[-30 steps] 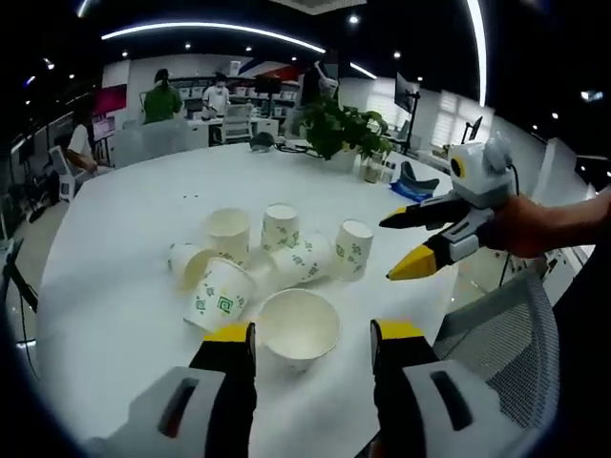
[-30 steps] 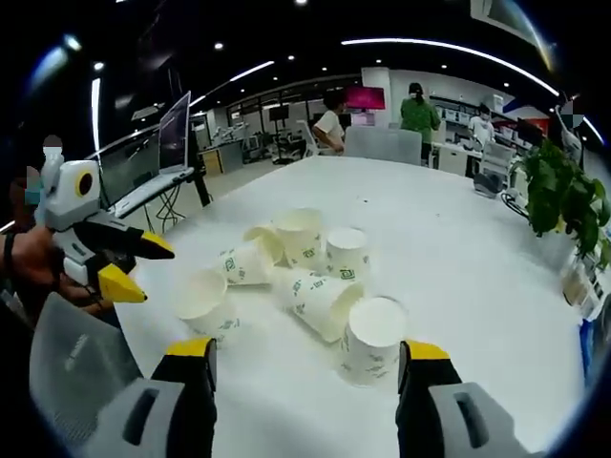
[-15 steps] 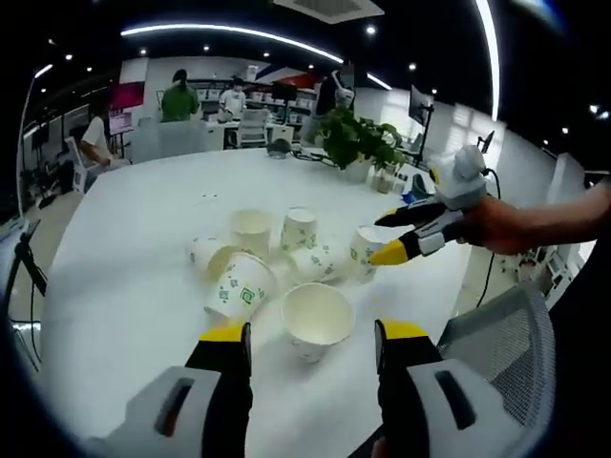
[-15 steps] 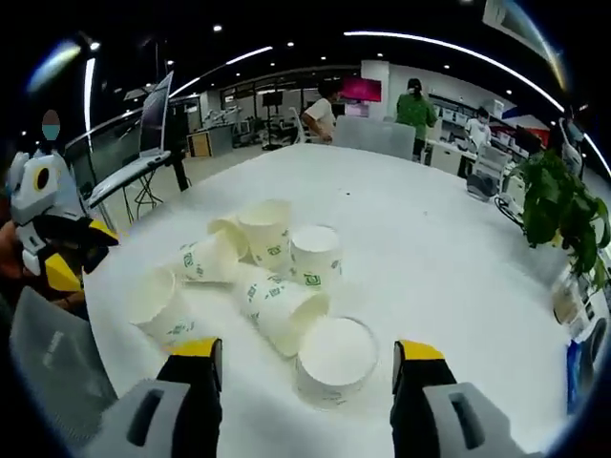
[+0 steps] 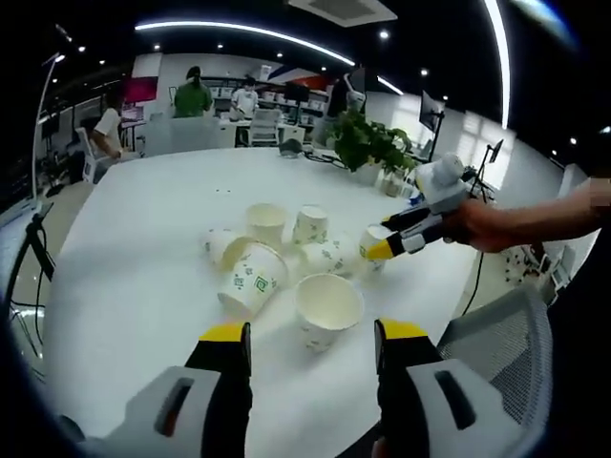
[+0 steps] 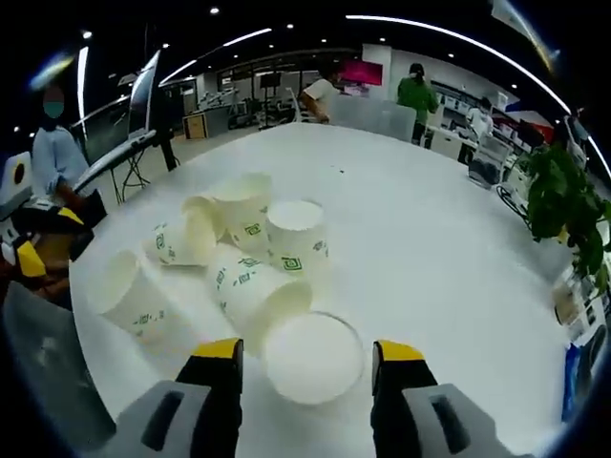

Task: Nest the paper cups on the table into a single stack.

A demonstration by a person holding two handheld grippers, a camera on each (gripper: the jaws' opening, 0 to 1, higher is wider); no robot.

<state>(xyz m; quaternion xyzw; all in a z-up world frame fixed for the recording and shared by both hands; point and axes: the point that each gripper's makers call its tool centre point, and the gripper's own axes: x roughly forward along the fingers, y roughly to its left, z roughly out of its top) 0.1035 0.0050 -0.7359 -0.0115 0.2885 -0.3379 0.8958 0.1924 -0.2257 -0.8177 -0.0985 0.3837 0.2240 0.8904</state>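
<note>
Several white paper cups with green print lie and stand in a cluster on the white table [image 5: 124, 267]. An upright, open-mouthed cup [image 5: 327, 307] stands just ahead of my left gripper [image 5: 313, 334], which is open and holds nothing. My right gripper [image 6: 308, 351] is open, one jaw on either side of a cup [image 6: 312, 358] whose round white end faces the camera. In the left gripper view this same cup [image 5: 372, 240] sits between the jaws of the right gripper [image 5: 385, 239], at the cluster's right end. The left gripper [image 6: 29, 256] shows at the left edge of the right gripper view.
A potted plant [image 5: 368, 143] stands at the table's far side and appears again as the plant [image 6: 563, 200]. A grey mesh chair back [image 5: 496, 334] is close to the table edge. A person [image 6: 57, 162] sits off the table; others work at desks behind.
My right gripper has moved forward to the end cup, which now lies between its jaws. The left gripper has shifted only slightly. The cups have stayed in place.
</note>
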